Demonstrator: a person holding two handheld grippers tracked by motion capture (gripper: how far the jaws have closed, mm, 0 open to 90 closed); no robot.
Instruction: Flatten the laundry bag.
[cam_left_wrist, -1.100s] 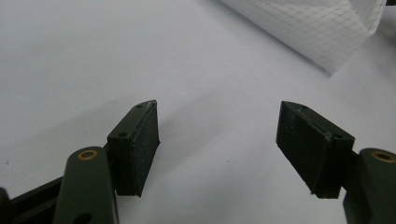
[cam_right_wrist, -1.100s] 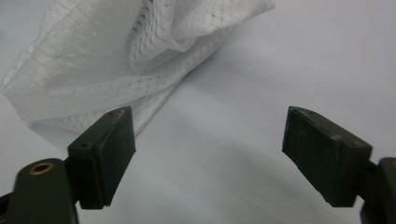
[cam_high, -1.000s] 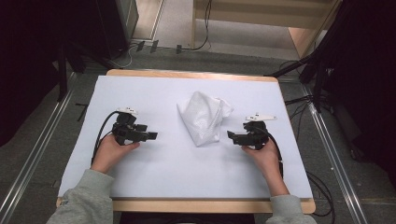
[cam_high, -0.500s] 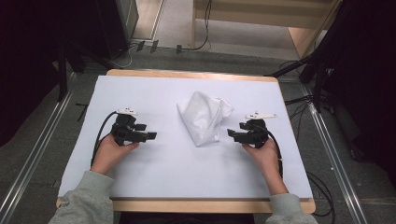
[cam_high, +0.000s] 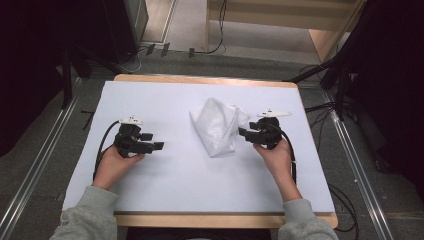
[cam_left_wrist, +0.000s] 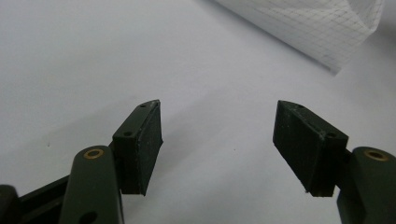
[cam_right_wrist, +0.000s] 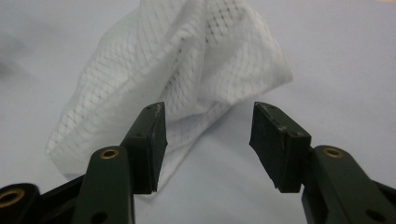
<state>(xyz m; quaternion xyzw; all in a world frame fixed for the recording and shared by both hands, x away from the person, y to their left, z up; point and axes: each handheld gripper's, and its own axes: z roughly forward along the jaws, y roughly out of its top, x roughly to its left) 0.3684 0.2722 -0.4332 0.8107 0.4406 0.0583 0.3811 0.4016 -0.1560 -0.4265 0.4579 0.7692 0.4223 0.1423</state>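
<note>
A crumpled white mesh bag (cam_high: 219, 125) lies on the white table cover, a little right of centre. My right gripper (cam_high: 243, 133) is open and sits just at the bag's right edge; in the right gripper view the mesh bag (cam_right_wrist: 187, 74) bulges right in front of the spread jaws (cam_right_wrist: 208, 140), with nothing between them. My left gripper (cam_high: 157, 146) is open too, resting well to the left of the bag. In the left gripper view a corner of the mesh bag (cam_left_wrist: 317, 28) lies at the upper right, beyond the open gripper (cam_left_wrist: 217, 140).
The white sheet (cam_high: 165, 195) covers a wooden table whose edge (cam_high: 200, 220) runs along the front. Cables (cam_high: 100, 150) trail back from each gripper. Dark stands and floor cables (cam_high: 330, 75) surround the table.
Both grippers have shifted only slightly: the right one edged a bit toward the bag, the left one barely moved. The bag lies as before.
</note>
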